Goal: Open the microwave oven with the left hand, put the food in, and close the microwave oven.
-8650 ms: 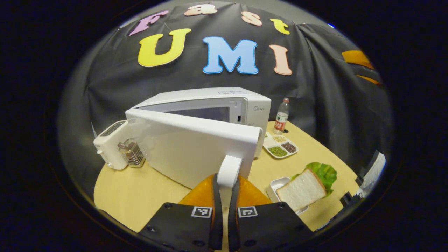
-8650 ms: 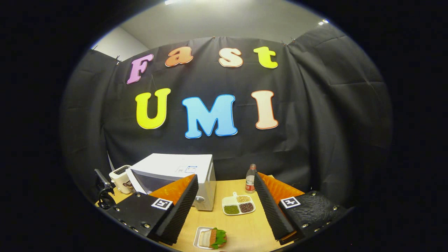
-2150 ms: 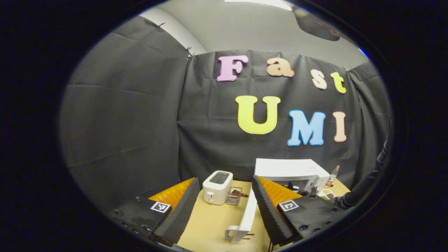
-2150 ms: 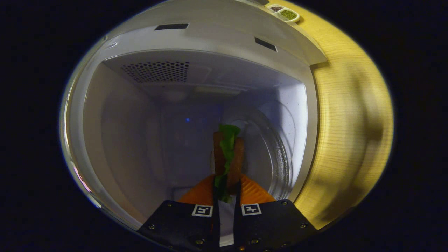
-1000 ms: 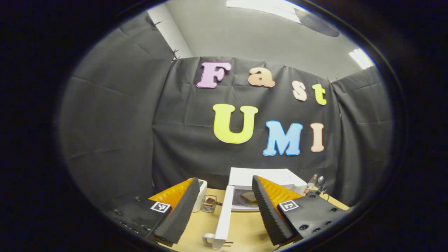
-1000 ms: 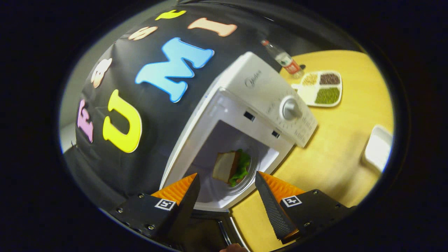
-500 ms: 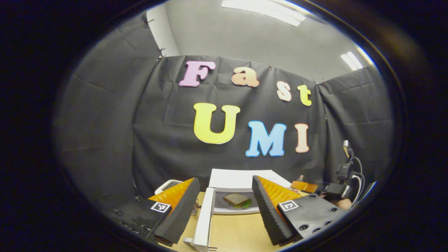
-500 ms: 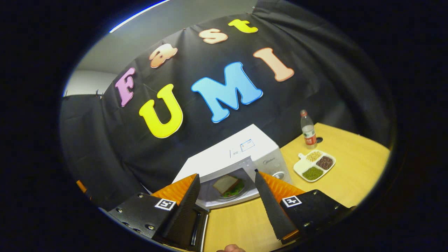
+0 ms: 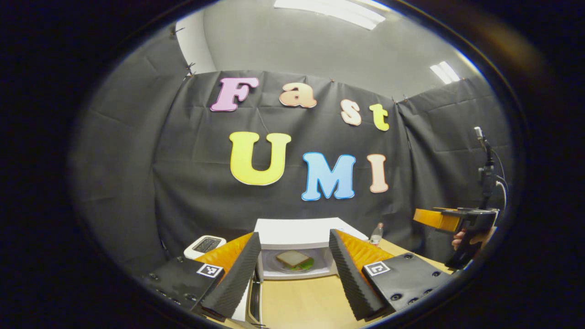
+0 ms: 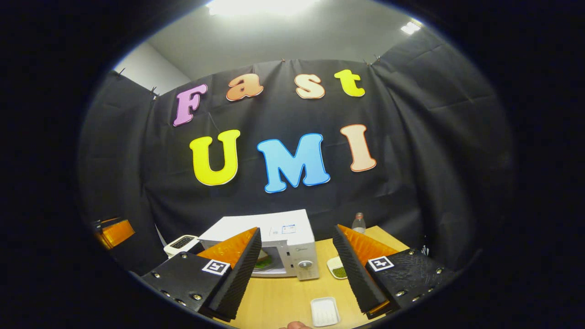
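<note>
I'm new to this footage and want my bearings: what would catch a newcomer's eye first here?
The white microwave stands open at the back of the wooden table, with a sandwich lying on the plate inside. In the left gripper view the open door shows edge-on at lower left. Both grippers hang back from it with jaws wide apart, the left gripper facing the cavity and the right gripper off to its side.

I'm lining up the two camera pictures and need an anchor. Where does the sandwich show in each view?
Left gripper view: the sandwich lies inside the open microwave, low in the picture, between the left gripper's open fingers.
Right gripper view: a sliver of the sandwich peeks out in the microwave cavity, just right of the right gripper's left finger.
Shared landmark: the toaster, left of the microwave.
</note>
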A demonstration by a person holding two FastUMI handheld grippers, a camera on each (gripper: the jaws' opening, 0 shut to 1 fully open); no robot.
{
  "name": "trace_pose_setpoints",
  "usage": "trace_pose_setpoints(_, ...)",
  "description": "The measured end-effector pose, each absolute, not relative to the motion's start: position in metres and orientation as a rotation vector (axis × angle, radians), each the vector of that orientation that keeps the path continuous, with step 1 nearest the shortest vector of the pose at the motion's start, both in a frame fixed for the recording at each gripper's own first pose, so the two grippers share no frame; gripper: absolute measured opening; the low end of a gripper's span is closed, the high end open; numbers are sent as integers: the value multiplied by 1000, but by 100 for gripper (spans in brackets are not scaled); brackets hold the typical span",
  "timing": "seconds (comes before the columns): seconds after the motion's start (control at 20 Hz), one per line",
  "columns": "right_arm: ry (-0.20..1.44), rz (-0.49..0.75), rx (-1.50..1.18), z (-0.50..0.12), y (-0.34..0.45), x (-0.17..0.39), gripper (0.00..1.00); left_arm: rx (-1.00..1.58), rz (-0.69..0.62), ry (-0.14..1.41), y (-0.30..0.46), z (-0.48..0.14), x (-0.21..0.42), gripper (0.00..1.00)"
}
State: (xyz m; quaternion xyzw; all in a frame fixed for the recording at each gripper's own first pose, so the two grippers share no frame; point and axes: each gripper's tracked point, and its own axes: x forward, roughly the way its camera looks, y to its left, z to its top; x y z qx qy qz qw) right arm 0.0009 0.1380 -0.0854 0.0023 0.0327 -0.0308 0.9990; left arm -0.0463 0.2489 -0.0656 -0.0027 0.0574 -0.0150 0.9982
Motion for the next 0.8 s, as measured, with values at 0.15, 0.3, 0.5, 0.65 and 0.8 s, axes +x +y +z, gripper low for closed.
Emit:
trace_pose_setpoints(0.15,44,-105,-6,-77,120,-13,94,0,-17,157,251,-81,-52,96)
trace_pose_setpoints(0.3,39,-136,-15,-76,109,-26,94,21,-4,200,261,-97,-66,64)
trace_pose_setpoints(0.5,20,-162,-50,-69,101,-26,94,87,77,299,318,-129,-94,7)
trace_pose_setpoints(0.65,37,-156,-49,-72,102,-24,94,89,157,343,372,-149,-110,5)
trace_pose_setpoints(0.8,44,-147,-35,-73,108,-20,94,71,201,392,402,-174,-127,7)
